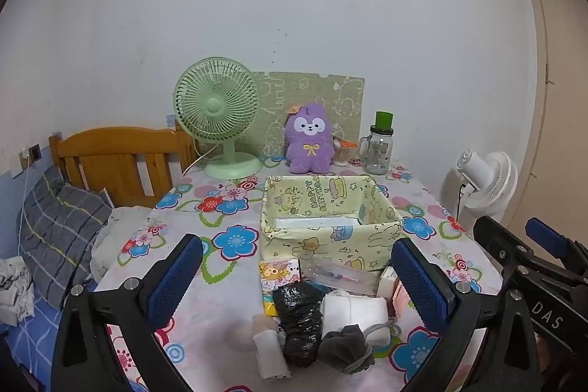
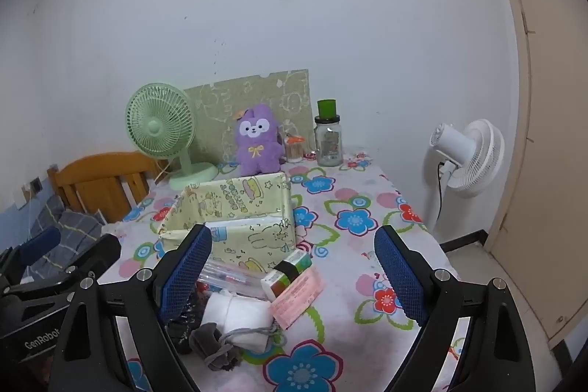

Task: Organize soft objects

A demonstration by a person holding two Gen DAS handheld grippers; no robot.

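A yellow cartoon-print fabric box (image 1: 327, 234) (image 2: 235, 226) stands mid-table, open at the top. In front of it lies a pile: a white folded cloth (image 1: 354, 313) (image 2: 239, 315), a grey drawstring pouch (image 1: 343, 348) (image 2: 213, 344), a black crinkled bag (image 1: 299, 322), a small white roll (image 1: 270, 353) and a clear plastic packet (image 1: 338, 272) (image 2: 228, 276). A purple plush toy (image 1: 310, 138) (image 2: 257, 140) sits at the back. My left gripper (image 1: 297, 281) is open above the pile. My right gripper (image 2: 294, 274) is open, right of the pile.
A flowered cloth (image 2: 352, 219) covers the table. A green desk fan (image 1: 218, 112), a glass jar with a green lid (image 1: 378, 146) and a toothpick holder (image 2: 294, 147) stand at the back. A white floor fan (image 2: 466, 160) stands right. A bed with a wooden headboard (image 1: 117, 160) lies left.
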